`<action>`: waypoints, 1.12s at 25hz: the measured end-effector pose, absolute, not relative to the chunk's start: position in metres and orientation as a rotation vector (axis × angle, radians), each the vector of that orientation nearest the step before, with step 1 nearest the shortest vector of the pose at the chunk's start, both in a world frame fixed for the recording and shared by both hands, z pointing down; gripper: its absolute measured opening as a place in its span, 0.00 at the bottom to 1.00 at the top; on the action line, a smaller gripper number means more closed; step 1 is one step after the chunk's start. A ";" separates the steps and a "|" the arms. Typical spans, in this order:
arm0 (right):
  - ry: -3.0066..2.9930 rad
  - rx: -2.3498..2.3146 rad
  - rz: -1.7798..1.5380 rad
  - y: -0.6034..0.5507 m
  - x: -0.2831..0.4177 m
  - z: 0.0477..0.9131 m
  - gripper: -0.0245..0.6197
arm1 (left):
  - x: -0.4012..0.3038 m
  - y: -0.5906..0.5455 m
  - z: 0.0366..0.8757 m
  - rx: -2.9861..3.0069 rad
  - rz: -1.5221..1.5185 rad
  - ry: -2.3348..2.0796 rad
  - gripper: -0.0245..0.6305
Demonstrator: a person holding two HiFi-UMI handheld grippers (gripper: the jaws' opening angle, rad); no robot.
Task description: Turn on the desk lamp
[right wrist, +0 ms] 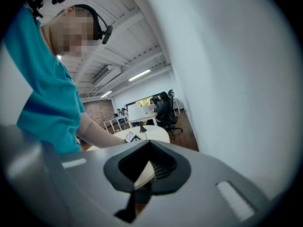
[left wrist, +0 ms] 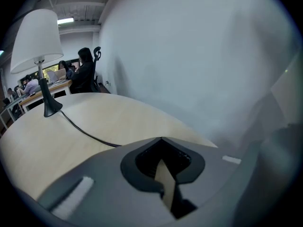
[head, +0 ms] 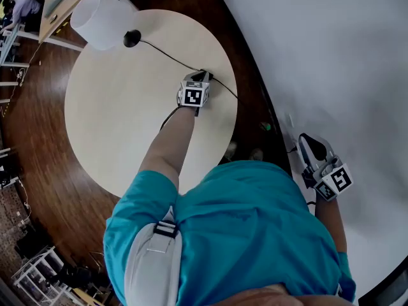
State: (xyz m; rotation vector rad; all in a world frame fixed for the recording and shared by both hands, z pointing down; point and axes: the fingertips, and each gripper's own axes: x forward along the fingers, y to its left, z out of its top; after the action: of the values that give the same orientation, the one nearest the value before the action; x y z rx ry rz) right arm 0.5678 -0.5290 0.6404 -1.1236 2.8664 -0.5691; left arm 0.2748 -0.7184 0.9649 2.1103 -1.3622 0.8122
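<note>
- The desk lamp (head: 102,19) stands at the upper left of the head view, near the far edge of the round table (head: 115,120). It has a white shade and a black base.
- In the left gripper view the lamp (left wrist: 38,41) is at the far left, upright.
- A black cord (head: 167,54) runs from the base down and right across the tabletop, toward the centre of the frame.
- The left gripper (head: 204,76) sits right over that cord near the table's right edge, at the end of an outstretched bare forearm.
- In its own view the left gripper (left wrist: 162,138) has its jaws closed tip to tip. The cord (left wrist: 80,129) runs up to them and disappears behind the left jaw, so contact cannot be judged.
- The right gripper (head: 307,140) is at the right of the frame, off the table and against the white wall (head: 331,56).
- Its own view shows the right gripper (right wrist: 150,142) closed on nothing, with the lamp (right wrist: 137,113) small in the distance.
</note>
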 end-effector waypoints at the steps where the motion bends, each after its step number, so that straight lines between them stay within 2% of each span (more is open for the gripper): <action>1: 2.862 -1.128 -0.577 -0.530 0.570 0.643 0.04 | 0.277 -0.720 0.966 2.120 0.817 -1.356 0.04; 12: 2.846 -1.142 -0.591 -0.542 0.568 0.640 0.04 | 0.274 -0.722 0.967 2.158 0.839 -1.325 0.04; 28: 2.910 -1.161 -0.629 -0.533 0.551 0.655 0.04 | 0.276 -0.717 0.968 2.299 1.071 -1.277 0.04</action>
State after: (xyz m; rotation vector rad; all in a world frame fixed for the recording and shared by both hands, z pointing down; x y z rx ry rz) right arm 0.5506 -0.5331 0.6546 -1.1611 2.9105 -0.6289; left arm 0.2761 -0.7167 0.9677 2.2991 -1.2775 1.0708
